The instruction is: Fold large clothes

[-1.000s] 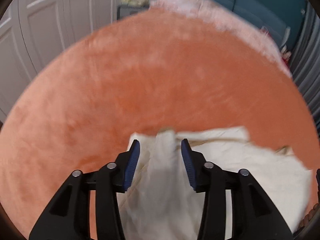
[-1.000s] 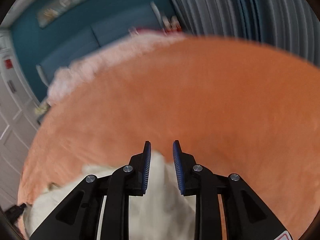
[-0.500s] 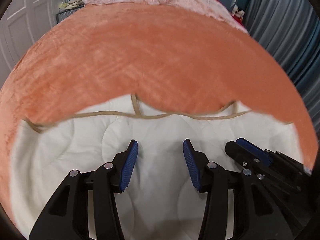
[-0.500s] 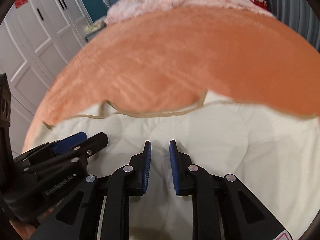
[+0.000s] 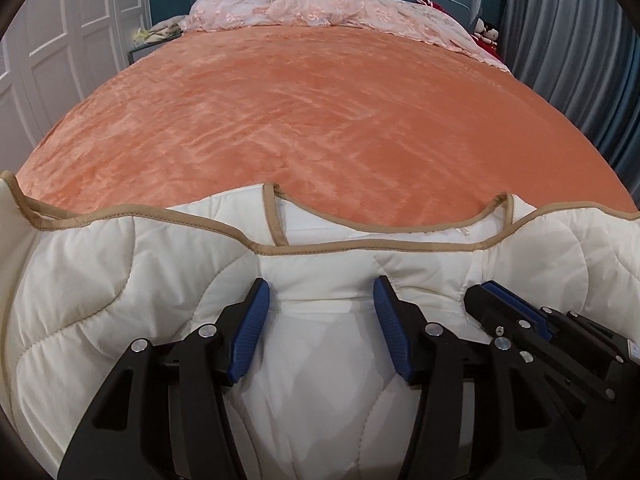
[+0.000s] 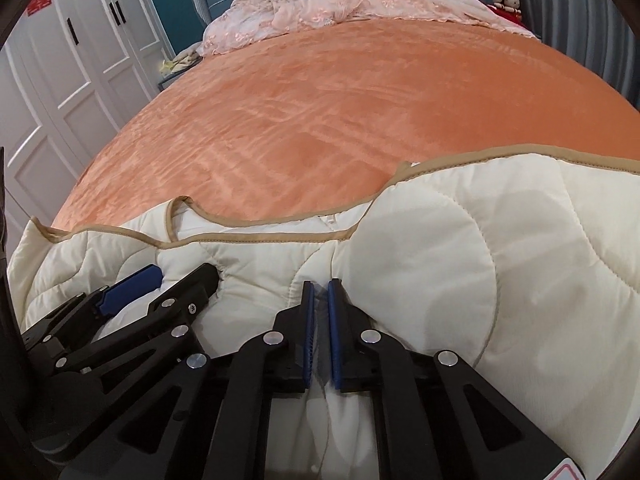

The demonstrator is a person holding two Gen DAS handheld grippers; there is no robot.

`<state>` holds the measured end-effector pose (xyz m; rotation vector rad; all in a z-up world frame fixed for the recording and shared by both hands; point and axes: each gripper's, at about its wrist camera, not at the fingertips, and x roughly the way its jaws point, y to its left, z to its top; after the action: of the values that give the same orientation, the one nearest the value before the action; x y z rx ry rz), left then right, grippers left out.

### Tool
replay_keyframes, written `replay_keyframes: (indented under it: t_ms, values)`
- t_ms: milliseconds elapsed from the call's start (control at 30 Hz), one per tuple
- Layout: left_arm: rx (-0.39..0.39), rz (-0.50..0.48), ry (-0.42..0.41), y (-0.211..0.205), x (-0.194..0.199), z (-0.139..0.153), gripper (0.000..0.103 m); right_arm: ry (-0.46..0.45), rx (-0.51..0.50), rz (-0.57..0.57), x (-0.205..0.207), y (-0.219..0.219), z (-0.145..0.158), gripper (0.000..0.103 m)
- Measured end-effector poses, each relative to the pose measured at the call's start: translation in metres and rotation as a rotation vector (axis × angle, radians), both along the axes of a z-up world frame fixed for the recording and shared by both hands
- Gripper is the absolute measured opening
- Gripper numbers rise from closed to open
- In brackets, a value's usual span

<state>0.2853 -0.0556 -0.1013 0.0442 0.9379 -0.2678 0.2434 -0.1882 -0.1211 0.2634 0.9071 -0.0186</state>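
1. Cream quilted garment (image 5: 100, 292) with tan binding lies at the near edge of the bed (image 5: 320, 112), on the orange blanket; the far half of the bed is bare of it. Pink bedding (image 5: 320, 12) is bunched at the far end by the headboard.
2. Left tongs (image 5: 322, 328): pads apart, resting over a raised ridge of the cloth near the neckline, not closed on it.
3. Right tongs (image 6: 321, 332): pads nearly together with a thin pleat of the cloth between them; judged clamped on the garment. They sit just right of the left tongs.
4. Step in hand (judgement): securing a two-point hold near the neckline before lifting to spread or fold.
5. To do it well: close the left tongs on a full pinch of cloth, both layers if possible, level with the right grip; move the two holds apart so the edge runs taut.
6. Risk: padded cloth is bulky; a shallow pinch may slip.
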Motion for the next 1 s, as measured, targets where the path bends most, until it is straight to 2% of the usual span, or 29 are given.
replay_keyframes:
  t_ms: [567, 700, 800, 833, 867, 900, 933, 1000]
  values:
    - [0.001, 0.024, -0.023, -0.001, 0.000, -0.003, 0.054, -0.032, 0.026, -0.019, 0.002, -0.005, -0.005, 0.003]
    - [0.037, 0.022, -0.015, -0.005, 0.000, 0.001, 0.054, -0.020, 0.055, -0.020, 0.004, -0.009, -0.001, 0.003]
    - [0.086, 0.015, 0.003, -0.005, -0.008, 0.014, 0.060, -0.014, 0.044, -0.059, -0.006, -0.012, 0.012, 0.003]
    - [0.091, 0.026, 0.009, -0.001, -0.012, 0.021, 0.065, -0.031, 0.020, -0.105, -0.018, -0.015, 0.023, 0.009]
    - [0.073, 0.044, 0.010, 0.007, -0.023, 0.030, 0.067, -0.065, 0.018, -0.143, -0.032, -0.019, 0.034, 0.020]
    - [0.023, 0.052, 0.006, 0.019, -0.037, 0.040, 0.071, -0.098, 0.032, -0.167, -0.045, -0.022, 0.042, 0.025]
    - [-0.009, 0.053, 0.009, 0.027, -0.047, 0.045, 0.072, -0.145, 0.085, -0.173, -0.069, -0.026, 0.053, 0.027]
    - [-0.044, 0.060, 0.018, 0.044, -0.076, 0.053, 0.072, -0.133, 0.115, -0.138, -0.094, -0.024, 0.058, 0.027]
